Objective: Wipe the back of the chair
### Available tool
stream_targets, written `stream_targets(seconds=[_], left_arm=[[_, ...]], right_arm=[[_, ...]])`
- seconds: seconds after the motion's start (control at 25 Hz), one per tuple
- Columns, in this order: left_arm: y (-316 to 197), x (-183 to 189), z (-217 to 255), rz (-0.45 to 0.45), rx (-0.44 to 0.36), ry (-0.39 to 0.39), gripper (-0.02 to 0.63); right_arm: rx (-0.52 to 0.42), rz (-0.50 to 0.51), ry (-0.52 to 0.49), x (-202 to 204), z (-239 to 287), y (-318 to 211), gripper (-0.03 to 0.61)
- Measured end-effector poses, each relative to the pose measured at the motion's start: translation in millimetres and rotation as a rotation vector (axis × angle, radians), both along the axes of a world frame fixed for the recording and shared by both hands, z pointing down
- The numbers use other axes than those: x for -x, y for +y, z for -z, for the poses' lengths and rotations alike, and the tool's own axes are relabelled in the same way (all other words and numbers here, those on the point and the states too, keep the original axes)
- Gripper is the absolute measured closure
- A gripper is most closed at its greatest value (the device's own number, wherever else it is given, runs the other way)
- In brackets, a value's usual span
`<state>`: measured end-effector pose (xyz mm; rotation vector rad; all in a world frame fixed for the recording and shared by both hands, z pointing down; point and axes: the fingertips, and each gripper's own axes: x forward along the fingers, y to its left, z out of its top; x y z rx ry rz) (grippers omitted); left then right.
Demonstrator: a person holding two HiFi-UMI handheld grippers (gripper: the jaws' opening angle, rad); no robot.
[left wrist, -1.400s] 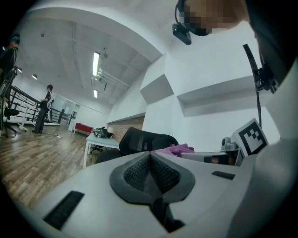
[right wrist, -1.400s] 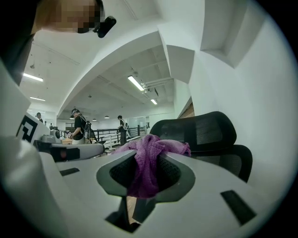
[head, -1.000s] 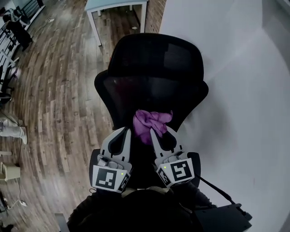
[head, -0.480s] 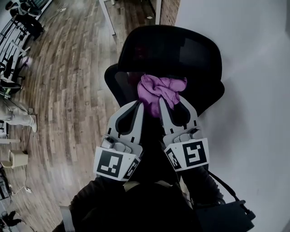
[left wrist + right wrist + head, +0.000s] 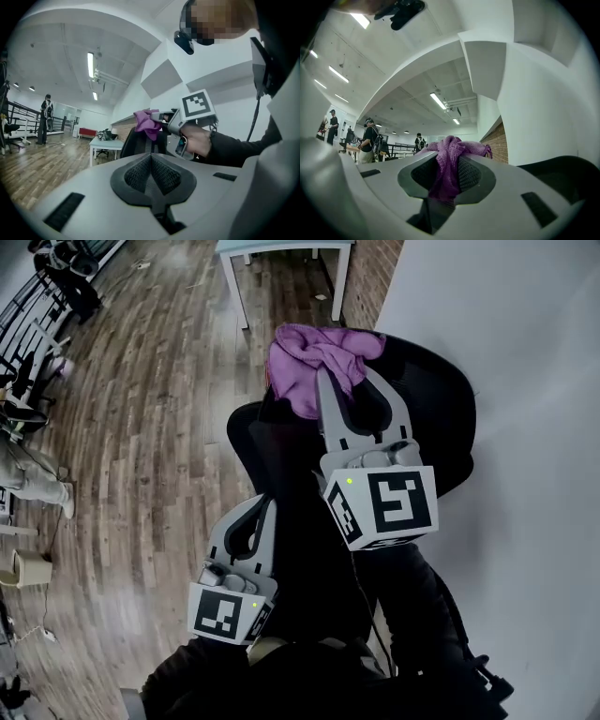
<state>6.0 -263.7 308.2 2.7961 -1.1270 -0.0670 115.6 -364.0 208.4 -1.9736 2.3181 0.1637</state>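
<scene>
The black mesh office chair stands against the wall, seen from behind and above. My right gripper is raised to the top edge of its headrest, shut on a bunched purple cloth. In the right gripper view the cloth hangs pinched between the pads, with the chair's dark edge at the lower right. My left gripper is low, close to the chair's back, shut with nothing in it. The left gripper view shows its jaws meeting, with the cloth and chair beyond.
A white wall runs along the right, close to the chair. A white table stands on the wooden floor beyond the chair. People stand far off at the left. A railing is at the far left.
My right gripper has lifted the purple cloth from the middle of the chair's back up to the headrest's top. The left gripper has stayed low and now trails behind it.
</scene>
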Motion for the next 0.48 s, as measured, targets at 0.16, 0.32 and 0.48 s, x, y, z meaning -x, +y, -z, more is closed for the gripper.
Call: stream_targets(seconds=[0.16, 0.32, 0.48], left_arm=[[-5, 15, -20, 0.041, 0.077, -0.009, 0.607], [-7, 25, -37, 0.055, 0.090, -0.033, 0.607], [-7, 30, -41, 0.060, 0.063, -0.031, 0.607]], right_arm=[[0.041, -0.017, 0.003, 1, -11, -37, 0.489], [0.098, -0.038, 0.021, -2, -28, -60, 0.489], [0.130, -0.082, 0.074, -5, -36, -70, 0.494]])
